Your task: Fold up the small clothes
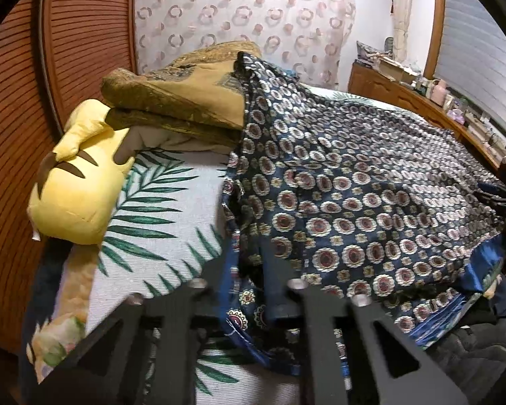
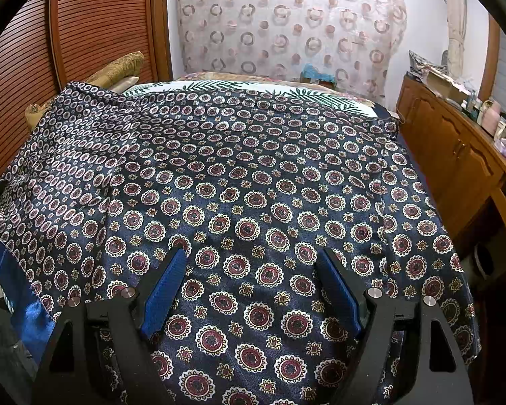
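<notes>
A dark blue garment [image 2: 253, 182] with a red-and-white medallion print lies spread over the bed; it also shows in the left wrist view [image 1: 371, 182], bunched at its left edge. My left gripper [image 1: 249, 256] is shut on the garment's left edge, with cloth folded between the fingers. My right gripper [image 2: 253, 256] is open, its blue-padded fingers [image 2: 165, 290] spread just above the flat cloth, holding nothing.
The bed sheet [image 1: 172, 195] is white with green palm leaves. A yellow plush toy [image 1: 77, 185] and a folded olive-gold blanket [image 1: 185, 94] lie at the bed's left. A wooden cabinet [image 2: 455, 155] runs along the right. A slatted wooden door [image 2: 101, 23] stands behind.
</notes>
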Available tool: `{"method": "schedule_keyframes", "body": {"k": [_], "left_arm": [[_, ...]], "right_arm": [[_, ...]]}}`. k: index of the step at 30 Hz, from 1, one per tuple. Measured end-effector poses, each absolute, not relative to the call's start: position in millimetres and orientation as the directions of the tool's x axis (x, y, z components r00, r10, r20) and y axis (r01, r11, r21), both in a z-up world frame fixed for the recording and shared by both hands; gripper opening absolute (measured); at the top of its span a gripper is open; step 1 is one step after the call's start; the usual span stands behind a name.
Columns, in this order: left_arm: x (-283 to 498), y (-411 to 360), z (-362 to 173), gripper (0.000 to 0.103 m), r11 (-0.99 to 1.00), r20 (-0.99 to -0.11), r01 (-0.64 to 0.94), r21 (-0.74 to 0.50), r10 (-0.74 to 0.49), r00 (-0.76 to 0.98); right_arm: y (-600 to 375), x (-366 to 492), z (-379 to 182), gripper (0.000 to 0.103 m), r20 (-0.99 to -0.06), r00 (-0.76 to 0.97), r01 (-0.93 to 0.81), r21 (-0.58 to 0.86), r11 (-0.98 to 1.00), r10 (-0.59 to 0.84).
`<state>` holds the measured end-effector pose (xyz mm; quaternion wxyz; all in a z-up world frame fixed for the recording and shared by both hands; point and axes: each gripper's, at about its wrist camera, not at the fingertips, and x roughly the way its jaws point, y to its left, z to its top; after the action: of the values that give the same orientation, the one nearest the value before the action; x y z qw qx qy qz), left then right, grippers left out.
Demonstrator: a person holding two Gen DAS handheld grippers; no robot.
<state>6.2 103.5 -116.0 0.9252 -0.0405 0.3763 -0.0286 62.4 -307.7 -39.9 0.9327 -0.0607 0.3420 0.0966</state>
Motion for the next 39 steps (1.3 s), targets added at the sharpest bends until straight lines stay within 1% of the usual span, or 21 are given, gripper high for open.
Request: {"method": "schedule_keyframes", "body": {"k": [2,8,14,16,19,24,27,33,36,38,39], "left_arm": [[6.6,101.5,-111.6,0.006,0.992,-0.687,0.036,-0.12,-0.11,0.718],[4.3,73.2,-63.7,0.005,0.983,-0.579,0.142,-0.119,-0.185,0.794],[21.2,40.5,-27.8,0.005,0.956,-0.51,0.257,-0.141,-0.292,0.809],[31.5,21.3,-12.8,0.005,0.944,-0.477,0.306,-0.126,-0.328,0.815],[46.8,-5.6,2.2,0.005,0.924,-0.448,0.365,-0.112,-0.375,0.812],[67.5,-36.2,16.4,0.005,0.894,-0.42,0.423,-0.145,-0.443,0.792],[74.8,-54.2,27.4,0.005,0.875,-0.387,0.458,-0.161,-0.482,0.786],[82.1,-86.9,28.9,0.005,0.845,-0.389,0.516,-0.144,-0.527,0.755],[82.8,-96.7,22.7,0.005,0.844,-0.414,0.521,-0.129,-0.523,0.745],[85.7,-103.6,14.3,0.005,0.841,-0.447,0.527,-0.121,-0.521,0.727],[86.7,-104.0,9.3,0.007,0.838,-0.471,0.531,-0.124,-0.521,0.712]], "right_arm": [[-307.8,62.5,-39.9,0.081,-0.65,0.747,-0.222,-0.048,0.974,0.139],[-306.5,62.6,-40.1,0.081,-0.65,0.747,-0.222,-0.047,0.974,0.139],[-308.7,62.2,-39.7,0.081,-0.65,0.747,-0.223,-0.047,0.974,0.14],[-308.8,62.3,-39.7,0.081,-0.65,0.747,-0.223,-0.046,0.974,0.141],[-308.0,62.0,-39.7,0.081,-0.65,0.747,-0.222,-0.046,0.974,0.14],[-306.0,61.7,-39.6,0.081,-0.649,0.748,-0.22,-0.044,0.974,0.139],[-305.8,61.9,-39.7,0.081,-0.649,0.748,-0.219,-0.044,0.975,0.139],[-305.1,61.9,-39.8,0.081,-0.649,0.748,-0.218,-0.043,0.975,0.139],[-304.5,62.2,-39.8,0.081,-0.649,0.748,-0.217,-0.041,0.975,0.139],[-305.0,62.6,-39.6,0.081,-0.648,0.749,-0.214,-0.04,0.976,0.138],[-305.3,62.6,-39.6,0.081,-0.648,0.749,-0.213,-0.039,0.976,0.138]]}}
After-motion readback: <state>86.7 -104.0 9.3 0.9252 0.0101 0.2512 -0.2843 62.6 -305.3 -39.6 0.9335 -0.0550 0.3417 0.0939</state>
